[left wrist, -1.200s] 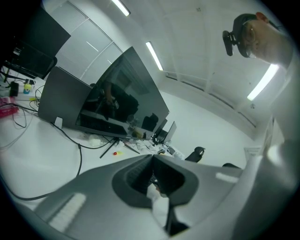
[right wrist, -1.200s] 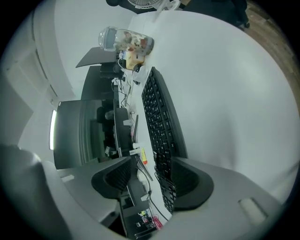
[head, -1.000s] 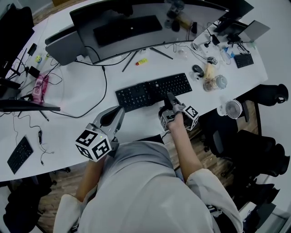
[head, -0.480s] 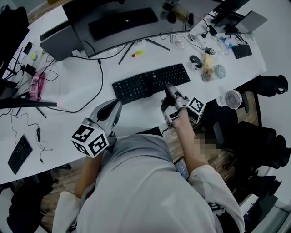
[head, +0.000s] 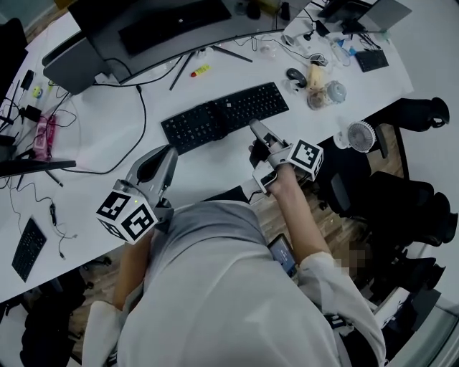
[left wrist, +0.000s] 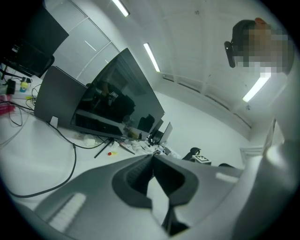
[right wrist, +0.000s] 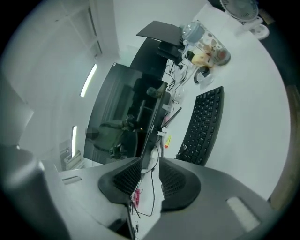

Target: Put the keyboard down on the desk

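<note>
While the black keyboard (head: 226, 116) is lying flat and slantwise on the white tabletop (head: 208, 172), ahead of the curved monitor (head: 165, 21) and, by my judgement, already set down, the right tongs (head: 255, 130) are hovering just beside its near long edge without touching it. Their jaws have just been closing and are now standing a narrow gap apart with nothing between them. The left tongs (head: 167, 150) are hanging well to the left of the keyboard, jaws together at the tips, empty. Handling estimate: the board is looking stiff, thin and fairly light but long, so a pinch at one end is likely to tip it. Taking both short ends, on bare frame clear of the keys, is looking safer, as smooth plastic may slip and keycaps give under pressure. Writing: key legends are showing too small to read, no brand is showing, and the cubes (head: 305, 158) are carrying only square black-and-white markers.
</note>
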### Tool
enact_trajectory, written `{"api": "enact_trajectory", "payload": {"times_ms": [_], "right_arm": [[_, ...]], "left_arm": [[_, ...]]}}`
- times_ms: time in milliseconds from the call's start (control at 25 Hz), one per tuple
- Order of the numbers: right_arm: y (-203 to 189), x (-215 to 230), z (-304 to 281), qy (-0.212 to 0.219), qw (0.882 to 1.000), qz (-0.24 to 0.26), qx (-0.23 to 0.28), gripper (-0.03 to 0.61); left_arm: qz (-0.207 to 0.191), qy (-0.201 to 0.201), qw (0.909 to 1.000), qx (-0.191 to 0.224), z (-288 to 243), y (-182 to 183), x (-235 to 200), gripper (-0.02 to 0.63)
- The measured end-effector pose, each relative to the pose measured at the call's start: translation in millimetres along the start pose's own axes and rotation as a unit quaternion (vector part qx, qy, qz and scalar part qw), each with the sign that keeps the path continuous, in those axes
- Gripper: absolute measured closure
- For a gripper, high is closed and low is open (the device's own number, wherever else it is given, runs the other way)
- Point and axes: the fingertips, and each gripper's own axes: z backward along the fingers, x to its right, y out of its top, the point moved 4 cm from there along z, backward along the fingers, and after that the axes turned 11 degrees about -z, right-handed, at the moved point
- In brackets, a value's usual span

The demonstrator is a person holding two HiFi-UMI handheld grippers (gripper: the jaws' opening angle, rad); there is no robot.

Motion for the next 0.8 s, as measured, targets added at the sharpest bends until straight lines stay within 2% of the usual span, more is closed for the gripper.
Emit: {"api": "enact_trajectory", "payload": {"times_ms": [80, 200, 400, 560, 800], "right_arm": [[-3.3, -5.3, 3.8, 0.004, 0.999, 0.031, -0.012, 0.483], [-7.5, -12.8, 8.6, 0.002, 0.997, 0.073, -0.017, 0.488], [-12.3, -33.8, 14.1, 0.028, 0.991, 0.128, -0.015, 0.492], [-16.0, -45.1, 27.2, 0.014, 0.980, 0.200, -0.003, 0.506], [-25.4, -58.4, 34.8, -0.004, 0.955, 0.296, 0.005, 0.559]], "left_arm": [[-0.002, 0.000, 1.0000, -0.001, -1.0, -1.3, 2.1, 0.614], [-0.005, 0.001, 1.0000, -0.003, -1.9, -2.9, 2.9, 0.614], [-0.015, 0.005, 0.9999, -0.007, -6.7, -3.9, 4.7, 0.614], [-0.027, 0.007, 0.9995, -0.015, -9.0, -7.6, 8.1, 0.614], [-0.038, 0.018, 0.9988, -0.026, -9.8, -13.1, 3.8, 0.614]]}}
